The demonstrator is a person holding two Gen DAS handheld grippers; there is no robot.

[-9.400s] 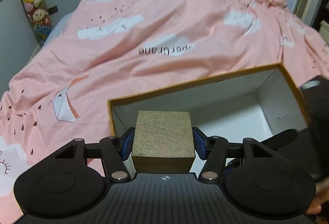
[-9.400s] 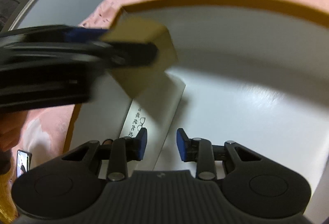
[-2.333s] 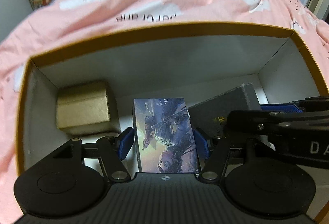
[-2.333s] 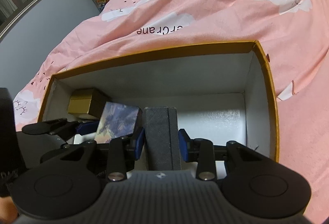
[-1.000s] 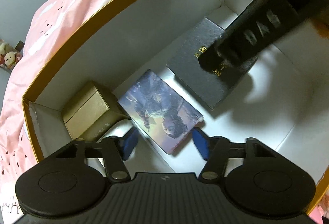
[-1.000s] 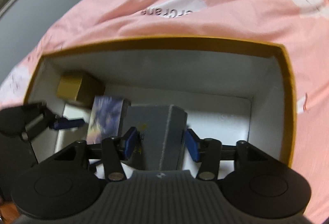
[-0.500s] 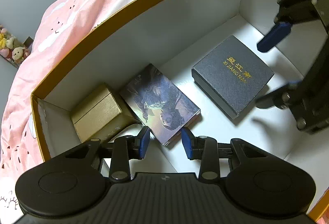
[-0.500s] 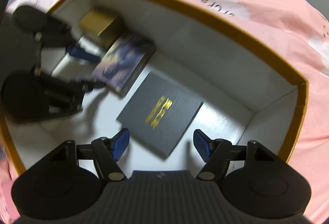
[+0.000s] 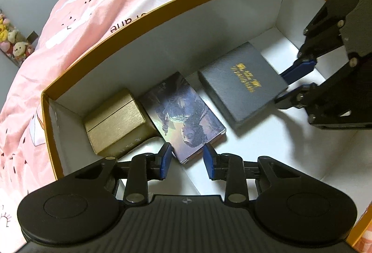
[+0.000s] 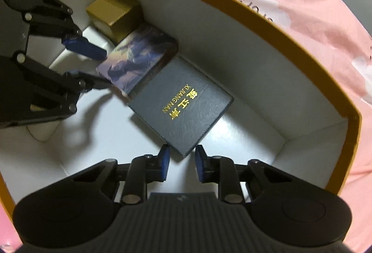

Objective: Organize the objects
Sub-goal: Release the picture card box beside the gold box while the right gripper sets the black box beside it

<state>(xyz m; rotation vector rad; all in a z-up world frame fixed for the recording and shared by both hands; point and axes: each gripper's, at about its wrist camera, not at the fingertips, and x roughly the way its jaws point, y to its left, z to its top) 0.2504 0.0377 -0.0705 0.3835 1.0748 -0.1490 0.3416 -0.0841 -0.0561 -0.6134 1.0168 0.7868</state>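
Boxes fill the far side of a big open carton (image 9: 162, 9) with white inner walls and a mustard-yellow rim, which sits on a pink quilt (image 9: 104, 2) printed with white clouds and spans most of both views. Part of a black printed word on the quilt is cut off by the carton's rim.

Largest of the three is a dark grey textured box (image 10: 181, 106) with gold lettering on its lid, flat on the carton floor at the centre of the right wrist view and at centre right of the left wrist view (image 9: 241, 88), where it is smeared and the letters cannot be read. Next is a flat box with a purplish illustrated cover (image 9: 181, 113), lying just left of the grey one; in the right wrist view (image 10: 139, 60) their edges appear to touch. Smallest is a brushed-gold cube box (image 9: 116, 118) in the carton's left corner, hard against the illustrated box. A white object beside it is mostly hidden behind the left gripper.

The left gripper (image 9: 187, 161) has its blue-padded tongs apart and empty, straddling the near corner of the illustrated box without gripping it. The right gripper (image 10: 181, 162) is likewise parted and empty, its tips flanking the grey box's near corner.

Plush toys (image 9: 11, 44) stand blurred at the left edge of the left wrist view.
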